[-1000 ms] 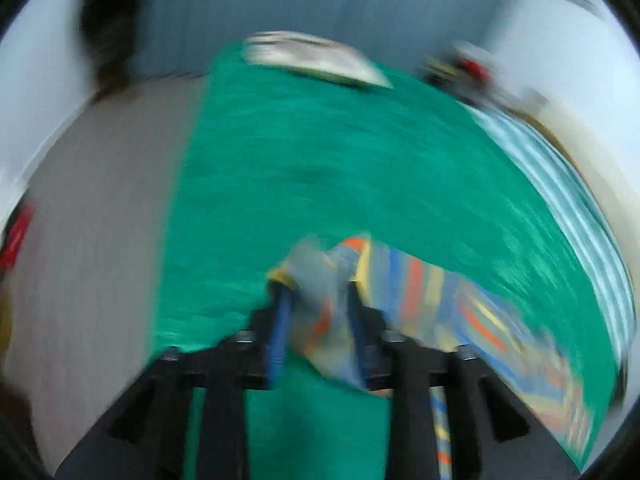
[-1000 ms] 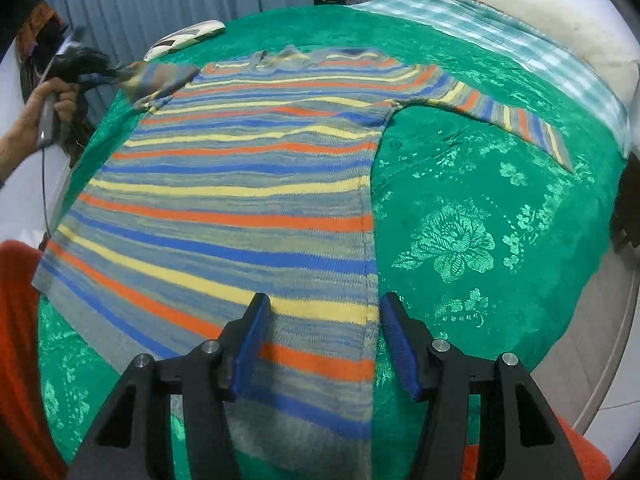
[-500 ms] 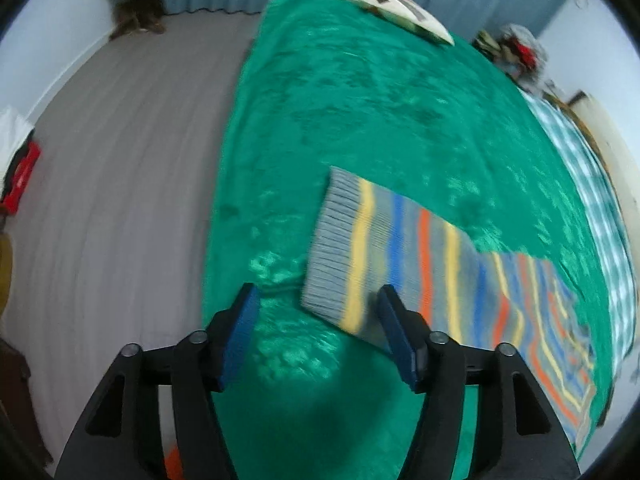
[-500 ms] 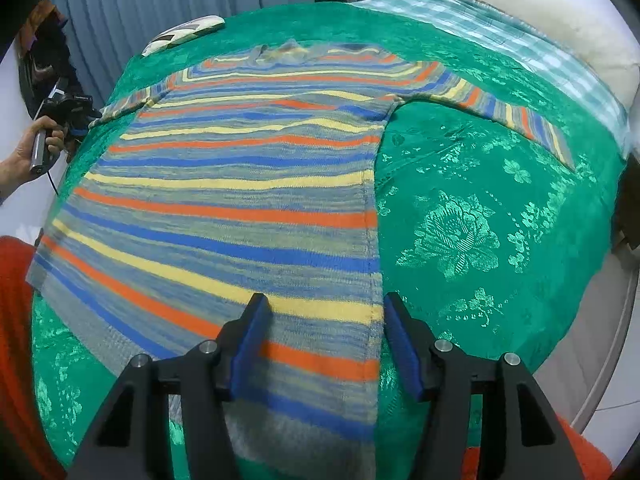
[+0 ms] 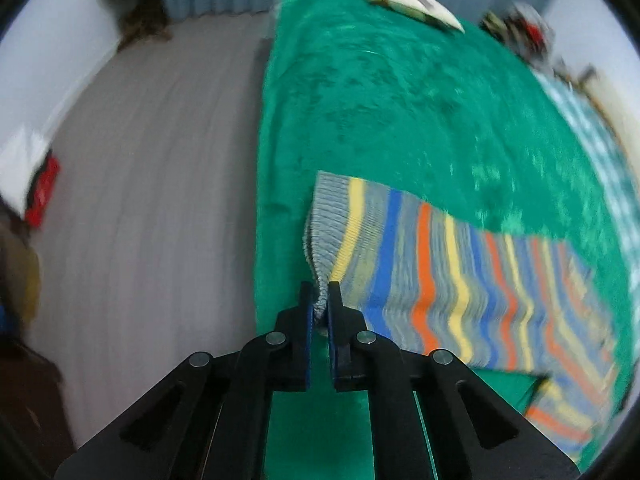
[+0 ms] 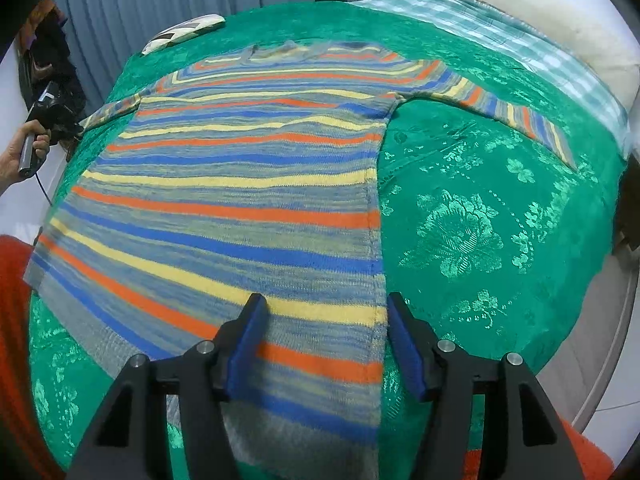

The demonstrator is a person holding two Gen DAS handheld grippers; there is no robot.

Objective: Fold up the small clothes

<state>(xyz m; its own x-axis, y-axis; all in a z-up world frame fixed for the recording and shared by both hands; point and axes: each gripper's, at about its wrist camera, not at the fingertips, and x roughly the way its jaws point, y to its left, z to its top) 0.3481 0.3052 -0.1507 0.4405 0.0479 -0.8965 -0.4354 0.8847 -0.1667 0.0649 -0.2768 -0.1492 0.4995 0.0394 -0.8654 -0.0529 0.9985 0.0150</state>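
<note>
A striped knit sweater [image 6: 240, 184] in blue, orange, yellow and grey lies flat on the green bedspread [image 6: 480, 220], both sleeves spread out. My left gripper [image 5: 320, 296] is shut on the near corner of the grey ribbed cuff [image 5: 324, 220] of the left sleeve, at the bed's edge. That corner is lifted into a pinch. My right gripper [image 6: 325, 304] is open just above the sweater's lower right side. Its blue pads [image 6: 248, 332] straddle the side seam without pressing on it. A person's hand [image 6: 24, 148] holds the left gripper at the far left of the right wrist view.
Grey floor [image 5: 160, 200] drops away left of the bed edge, with a red and white item [image 5: 36, 192] on it. A white patterned pillow [image 6: 184, 32] lies at the bed's far end. A checked blanket [image 6: 500, 36] covers the far right. Orange-red fabric [image 6: 12, 320] shows at lower left.
The left gripper carried the sleeve outward off the sweater's body, let it down flat with jaws open, then shut on the cuff's corner. The right gripper has stayed in place.
</note>
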